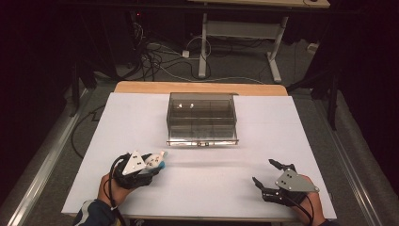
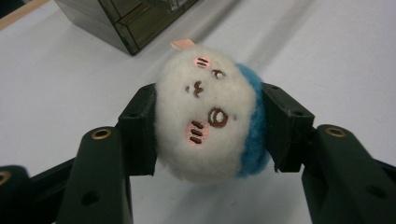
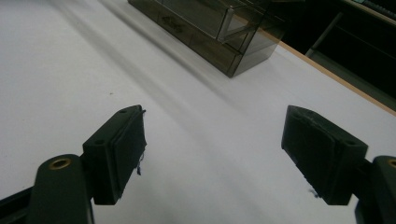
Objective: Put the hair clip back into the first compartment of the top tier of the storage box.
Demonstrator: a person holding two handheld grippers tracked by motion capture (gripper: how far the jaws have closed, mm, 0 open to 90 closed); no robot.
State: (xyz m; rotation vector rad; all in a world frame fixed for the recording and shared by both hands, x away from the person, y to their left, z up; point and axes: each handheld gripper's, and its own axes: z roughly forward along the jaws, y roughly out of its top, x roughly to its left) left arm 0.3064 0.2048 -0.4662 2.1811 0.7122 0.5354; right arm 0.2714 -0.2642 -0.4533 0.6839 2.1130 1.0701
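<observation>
Overhead view, two close tongs-mounted views

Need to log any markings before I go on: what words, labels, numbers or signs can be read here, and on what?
None can be read.
The plush toy in the left gripper carries only a stitched face, no lettering.
The smoky clear box shows no legible label; the small marks on its front are too blurred.

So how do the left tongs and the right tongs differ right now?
The left tongs are shut on the plush toy, a white fuzzy face with a blue back; the right tongs are open and hold nothing. In the high view the left tongs sit closer to the clear box than the right tongs. Both are over the white table.
</observation>
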